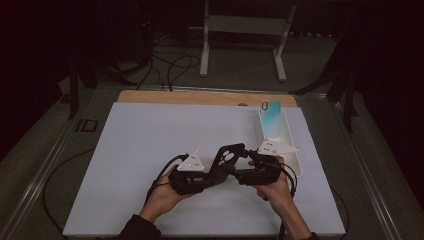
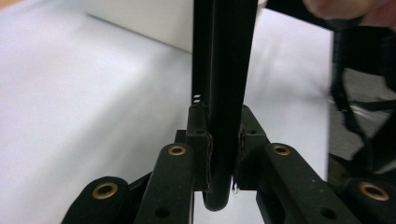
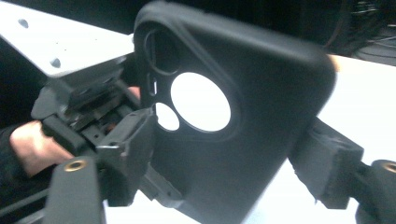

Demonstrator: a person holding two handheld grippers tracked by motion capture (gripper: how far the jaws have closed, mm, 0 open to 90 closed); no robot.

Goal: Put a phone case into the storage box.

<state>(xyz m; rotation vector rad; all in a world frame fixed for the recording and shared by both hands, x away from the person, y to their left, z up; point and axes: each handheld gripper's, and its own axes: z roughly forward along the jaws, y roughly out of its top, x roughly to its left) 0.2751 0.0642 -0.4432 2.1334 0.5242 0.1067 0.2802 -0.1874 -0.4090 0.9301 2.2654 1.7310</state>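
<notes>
White table (image 1: 130,150), phone case (image 1: 226,156) (both claws gripping)

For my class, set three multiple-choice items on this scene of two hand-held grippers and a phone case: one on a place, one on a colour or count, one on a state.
1. Where is the phone case?
A. Held above the white mat between both grippers
B. Inside the white tray
C. On the floor

2. What colour is the phone case?
A. White
B. Black
C. Red

3. How does the left gripper stand?
A. Wide open, holding nothing
C. Lying loose on the mat
B. Shut on the case's edge

Answers:
1 A: the high view shows it raised between the left gripper and the right gripper, beside the white tray.
2 B: the right gripper view shows a black shell with camera cut-outs.
3 B: its fingers press both faces of the case.
</notes>
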